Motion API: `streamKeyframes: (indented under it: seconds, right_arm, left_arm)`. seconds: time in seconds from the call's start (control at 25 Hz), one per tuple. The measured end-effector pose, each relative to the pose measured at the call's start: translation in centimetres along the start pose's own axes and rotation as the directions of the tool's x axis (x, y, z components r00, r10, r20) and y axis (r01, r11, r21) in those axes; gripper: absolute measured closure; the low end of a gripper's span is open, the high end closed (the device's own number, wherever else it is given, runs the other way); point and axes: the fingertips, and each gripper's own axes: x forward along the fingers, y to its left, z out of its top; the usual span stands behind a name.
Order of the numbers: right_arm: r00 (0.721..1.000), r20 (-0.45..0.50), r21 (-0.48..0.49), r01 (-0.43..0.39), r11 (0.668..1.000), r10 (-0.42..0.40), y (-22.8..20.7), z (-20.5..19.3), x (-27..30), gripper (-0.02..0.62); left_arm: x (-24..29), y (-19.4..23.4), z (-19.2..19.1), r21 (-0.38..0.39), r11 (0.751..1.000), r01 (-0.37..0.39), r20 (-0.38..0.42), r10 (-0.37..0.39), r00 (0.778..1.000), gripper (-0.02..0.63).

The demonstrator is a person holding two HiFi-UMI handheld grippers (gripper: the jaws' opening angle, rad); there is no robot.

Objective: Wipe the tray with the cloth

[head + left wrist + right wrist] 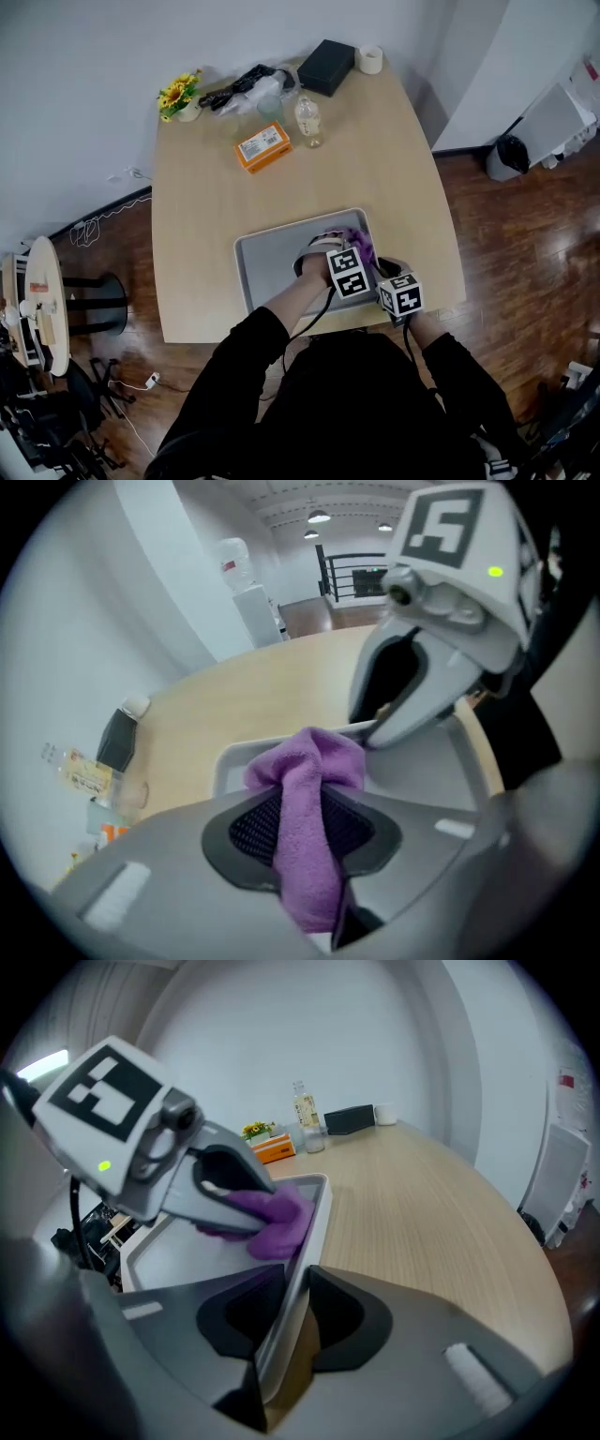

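Observation:
A grey tray [267, 255] lies near the table's front edge. A purple cloth [356, 242] rests on its right part. My left gripper [305, 841] is shut on the cloth [314, 789], which bunches up beyond the jaws against the tray's far rim [230, 757]. My right gripper [286, 1335] is shut on the tray's right rim [314, 1227]; in the right gripper view the left gripper [202, 1194] presses the cloth [272, 1218] into the tray's corner. In the head view both grippers [349, 272] [401, 295] sit side by side over the tray's right end.
At the table's far end stand an orange box [262, 147], a clear bottle [308, 120], a black box [326, 66], a tape roll [370, 59], a flower pot [180, 97] and black cables [234, 89]. A round side table [42, 300] stands left on the floor.

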Motion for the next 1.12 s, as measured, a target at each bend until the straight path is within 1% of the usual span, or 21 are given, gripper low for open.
streamKeyframes:
  seconds: [0.08,0.12,0.2,0.28,0.36,0.44,0.52,0.64,0.72,0.8,0.84,0.92,1.0,1.08,1.12]
  right_arm:
    - [1.000,-0.001,0.000,-0.001,1.000,0.001,0.1,0.1,0.1,0.509]
    - [1.000,0.002,0.001,-0.002,1.000,0.002,0.1,0.2,0.1,0.509]
    - [1.000,0.009,0.003,-0.005,1.000,0.005,0.1,0.3,0.2,0.509]
    - [1.000,0.014,0.005,-0.007,1.000,0.007,-0.1,0.3,0.0,0.509]
    - [1.000,0.016,0.009,-0.010,1.000,0.009,-0.3,0.2,0.0,0.509]
    - [1.000,0.014,0.011,-0.011,1.000,0.011,-0.4,0.0,-0.2,0.509]
    - [1.000,0.012,0.012,-0.009,1.000,0.009,-0.5,-0.2,-0.3,0.509]
    - [1.000,0.016,0.016,-0.003,1.000,0.003,-0.6,-0.2,-0.3,0.509]
    - [1.000,0.018,0.020,0.001,1.000,-0.002,-0.5,-0.2,-0.3,0.509]
    - [1.000,0.015,0.018,0.004,1.000,-0.004,-0.4,-0.1,-0.3,0.511]
    - [1.000,0.012,0.015,0.004,1.000,-0.004,-0.3,-0.1,-0.3,0.509]
    - [1.000,0.009,0.014,0.001,1.000,-0.002,-0.3,-0.1,-0.2,0.509]
    - [1.000,0.011,0.018,-0.001,1.000,0.001,-0.3,-0.1,-0.2,0.509]
    - [1.000,0.015,0.022,-0.004,1.000,0.003,-0.4,-0.1,-0.3,0.509]
    - [1.000,0.018,0.024,-0.004,1.000,0.004,-0.4,-0.1,-0.3,0.509]
  left_arm:
    - [1.0,3.6,-0.1,0.017,0.998,-0.061,-0.032,0.062,0.998,0.520]
    - [1.4,5.0,-0.1,0.007,0.997,-0.076,-0.041,0.077,0.996,0.520]
    - [1.6,6.4,0.0,-0.033,0.996,-0.077,-0.046,0.076,0.996,0.518]
    - [1.4,6.2,0.3,-0.060,0.996,-0.071,-0.034,0.069,0.997,0.522]
    - [0.6,4.2,0.3,-0.071,0.997,-0.041,-0.004,0.041,0.999,0.523]
    - [-0.5,0.7,0.1,-0.074,0.997,0.031,0.037,-0.028,0.999,0.523]
    - [-1.8,-3.4,-0.2,-0.060,0.993,0.103,0.071,-0.098,0.993,0.523]
    - [-3.5,-9.1,-0.5,-0.028,0.984,0.175,0.104,-0.171,0.980,0.523]
    - [-4.5,-12.1,-0.5,-0.020,0.978,0.208,0.127,-0.204,0.971,0.523]
    - [-4.9,-13.5,-0.7,-0.027,0.979,0.200,0.148,-0.194,0.970,0.528]
    - [-4.9,-13.6,-0.9,-0.030,0.980,0.195,0.161,-0.188,0.969,0.528]
    - [-4.6,-13.2,-1.2,-0.026,0.976,0.218,0.192,-0.209,0.959,0.526]
    - [-4.3,-11.9,-1.5,0.000,0.973,0.232,0.207,-0.227,0.952,0.525]
    - [-3.4,-9.0,-2.3,0.020,0.981,0.193,0.192,-0.194,0.962,0.525]
    - [-2.9,-7.0,-2.9,0.013,0.986,0.168,0.180,-0.167,0.969,0.525]
